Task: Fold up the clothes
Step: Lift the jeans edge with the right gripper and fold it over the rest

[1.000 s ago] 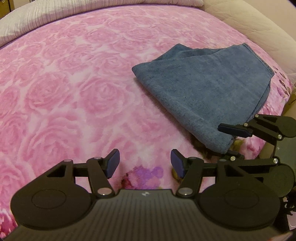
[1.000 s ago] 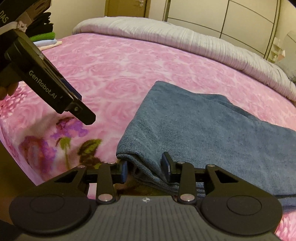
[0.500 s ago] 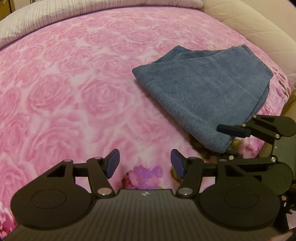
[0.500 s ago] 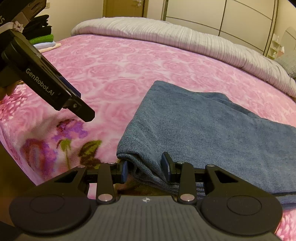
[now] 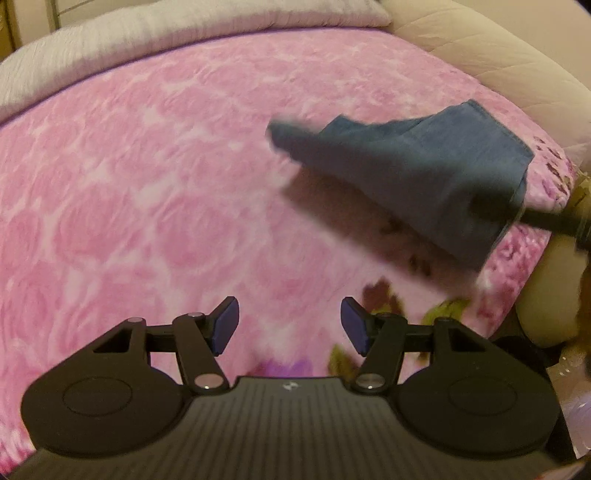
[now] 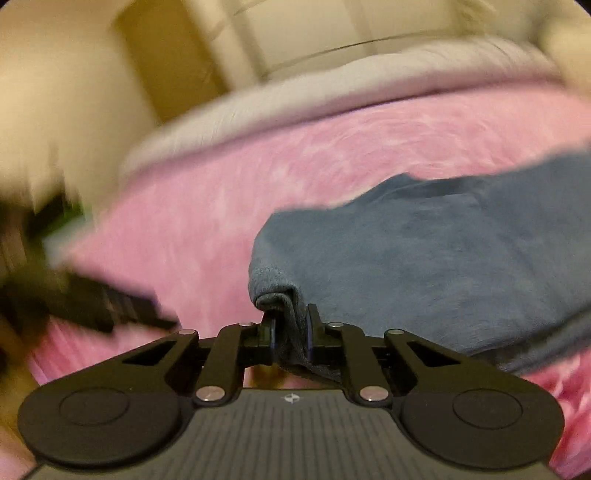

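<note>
A folded blue garment (image 5: pixel 413 173) lies on the pink rose bedspread (image 5: pixel 147 184); its near edge is lifted off the bed and blurred. In the right wrist view my right gripper (image 6: pixel 291 332) is closing, its pads pinching the near corner of the blue garment (image 6: pixel 443 266). The right gripper shows as a dark blurred bar (image 5: pixel 546 218) at the right of the left wrist view. My left gripper (image 5: pixel 289 325) stands open over the bedspread with nothing between its fingers. It appears blurred at the left of the right wrist view (image 6: pixel 92 302).
A pale grey ribbed cover (image 5: pixel 147 55) runs along the far side of the bed. A beige quilted surface (image 5: pixel 498 48) lies beyond the bed at the right. Pale cupboard doors (image 6: pixel 314 29) stand behind the bed. The bed edge drops away at the lower right.
The right gripper has closed on the garment's corner, rolled and moved, lifting that edge off the bed. The left gripper stays open, with the view a little higher.
</note>
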The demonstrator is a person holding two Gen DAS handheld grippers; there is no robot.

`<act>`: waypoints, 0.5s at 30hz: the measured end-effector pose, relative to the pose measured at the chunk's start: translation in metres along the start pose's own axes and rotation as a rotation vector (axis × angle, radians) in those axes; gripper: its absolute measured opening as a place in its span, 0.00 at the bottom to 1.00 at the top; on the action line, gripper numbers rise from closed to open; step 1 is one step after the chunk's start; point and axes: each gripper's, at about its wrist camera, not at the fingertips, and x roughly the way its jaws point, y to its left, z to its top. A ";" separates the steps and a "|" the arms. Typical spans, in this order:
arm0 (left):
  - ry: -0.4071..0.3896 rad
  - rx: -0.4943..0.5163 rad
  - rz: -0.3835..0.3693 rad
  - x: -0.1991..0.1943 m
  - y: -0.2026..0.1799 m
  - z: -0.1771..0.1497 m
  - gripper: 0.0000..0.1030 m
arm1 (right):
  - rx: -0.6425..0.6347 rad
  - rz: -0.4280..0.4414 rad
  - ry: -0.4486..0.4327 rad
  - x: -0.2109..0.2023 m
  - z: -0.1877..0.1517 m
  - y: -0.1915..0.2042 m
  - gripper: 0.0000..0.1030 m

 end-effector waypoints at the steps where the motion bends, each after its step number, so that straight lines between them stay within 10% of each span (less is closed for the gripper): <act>1: -0.009 0.015 -0.005 0.000 -0.005 0.005 0.56 | 0.085 0.025 -0.038 -0.012 0.007 -0.015 0.12; 8: -0.034 0.089 -0.063 0.011 -0.044 0.034 0.57 | 0.605 0.084 -0.342 -0.101 0.039 -0.149 0.13; 15: 0.014 0.144 -0.096 0.059 -0.086 0.057 0.57 | 0.922 -0.110 -0.341 -0.098 0.013 -0.267 0.17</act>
